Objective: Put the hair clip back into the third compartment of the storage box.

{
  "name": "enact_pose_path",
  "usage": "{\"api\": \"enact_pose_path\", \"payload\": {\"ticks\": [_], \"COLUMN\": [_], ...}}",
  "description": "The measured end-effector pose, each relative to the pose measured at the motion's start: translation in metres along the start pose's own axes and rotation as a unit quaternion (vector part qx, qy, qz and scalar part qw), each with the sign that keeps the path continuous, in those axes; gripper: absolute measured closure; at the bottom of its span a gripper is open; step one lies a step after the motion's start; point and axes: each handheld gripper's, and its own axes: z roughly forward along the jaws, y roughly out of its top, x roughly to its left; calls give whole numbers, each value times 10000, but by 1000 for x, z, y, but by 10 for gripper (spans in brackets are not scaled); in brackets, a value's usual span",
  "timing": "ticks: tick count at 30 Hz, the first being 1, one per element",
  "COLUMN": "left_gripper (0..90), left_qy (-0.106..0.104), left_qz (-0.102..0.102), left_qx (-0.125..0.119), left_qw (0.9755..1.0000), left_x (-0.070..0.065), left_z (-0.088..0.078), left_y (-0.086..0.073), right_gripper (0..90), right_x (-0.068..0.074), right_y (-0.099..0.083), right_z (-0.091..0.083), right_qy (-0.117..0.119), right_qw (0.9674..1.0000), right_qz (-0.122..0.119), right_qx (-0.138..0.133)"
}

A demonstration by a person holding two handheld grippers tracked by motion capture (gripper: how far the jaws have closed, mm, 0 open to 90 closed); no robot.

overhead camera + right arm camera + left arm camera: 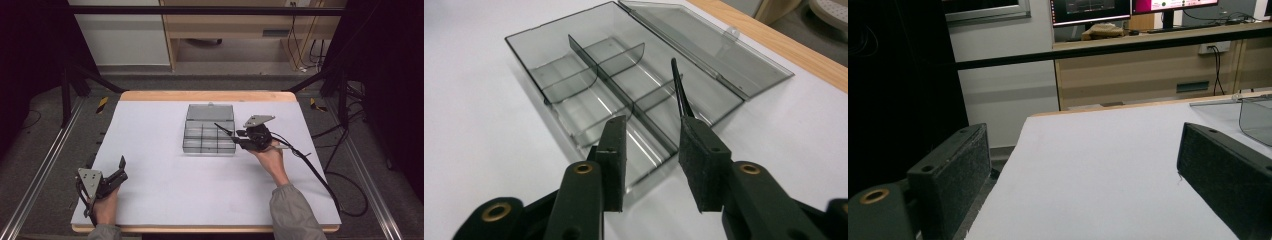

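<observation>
Left tool (121, 170) is rested, jaws apart, at the near left worktop (165, 185) corner. Right tool (651, 145) is released beside the opened, empty compartment box (209, 135) at centre; filling remains.

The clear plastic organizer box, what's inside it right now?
The organizer box lies open, lid flat behind. Inside are smoky dividers forming compartments, and those in view look empty. The right gripper covers part of the near end, so that stays unknown.

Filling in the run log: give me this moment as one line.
clear smoky plastic compartment box: lid open | right gripper: open, over box | left gripper: open, on white table
</observation>
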Motion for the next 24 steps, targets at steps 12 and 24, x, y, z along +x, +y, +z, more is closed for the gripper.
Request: {"api": "enact_pose_path", "payload": {"ticks": [12, 24], "left_gripper": [69, 69], "left_qy": [3, 8], "left_qz": [14, 26], "left_qx": [-2, 3], "left_qw": [10000, 10000], "left_x": [0, -1], "left_z": [0, 0], "left_y": [0, 0], "right_gripper": [550, 266], "right_x": [9, 4], "right_y": [-25, -75], "right_z": [-55, -94], "right_qy": [-275, -1056], "right_qw": [9978, 9809], "right_qz": [123, 1012], "right_qx": [-584, -1281]}}
